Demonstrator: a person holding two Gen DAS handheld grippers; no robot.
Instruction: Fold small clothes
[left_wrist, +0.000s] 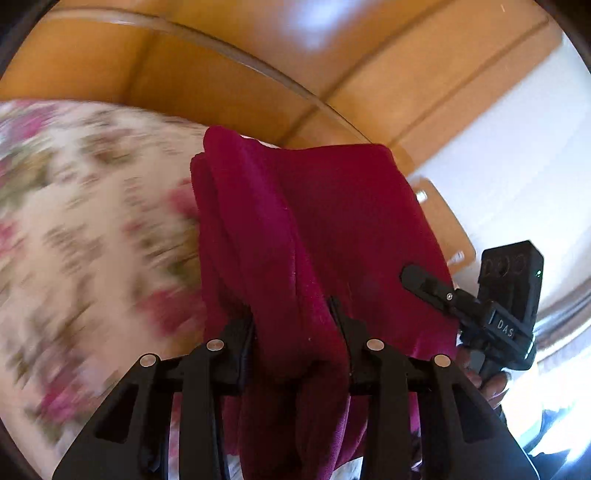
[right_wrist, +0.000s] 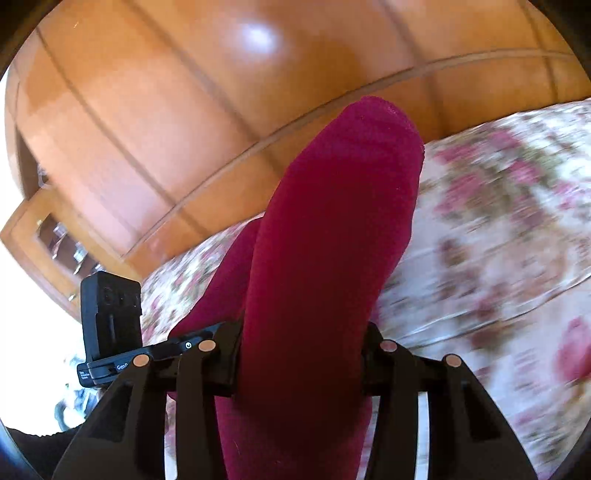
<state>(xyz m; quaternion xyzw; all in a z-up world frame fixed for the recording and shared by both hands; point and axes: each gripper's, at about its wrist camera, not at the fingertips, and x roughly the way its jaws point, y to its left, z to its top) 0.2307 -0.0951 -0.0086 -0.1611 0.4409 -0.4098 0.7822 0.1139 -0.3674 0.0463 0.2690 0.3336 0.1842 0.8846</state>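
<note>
We have the red garment (left_wrist: 295, 229) lifted above the flowered bed (left_wrist: 92, 221), left hand-held gripper (left_wrist: 295, 332) and right hand-held gripper (right_wrist: 301, 347) each clamped on bunched cloth. It looks soft, light and floppy; edges or corners would serve better.

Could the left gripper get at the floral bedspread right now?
Probably not. The left gripper is shut on the crimson garment, which fills its jaws and hangs between them and the floral bedspread; the right gripper grips the same cloth.

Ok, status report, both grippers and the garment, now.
Left gripper shut on the magenta garment. Right gripper shut on it too. Garment bunched, lifted over the floral bedspread. Nothing in the way.
</note>
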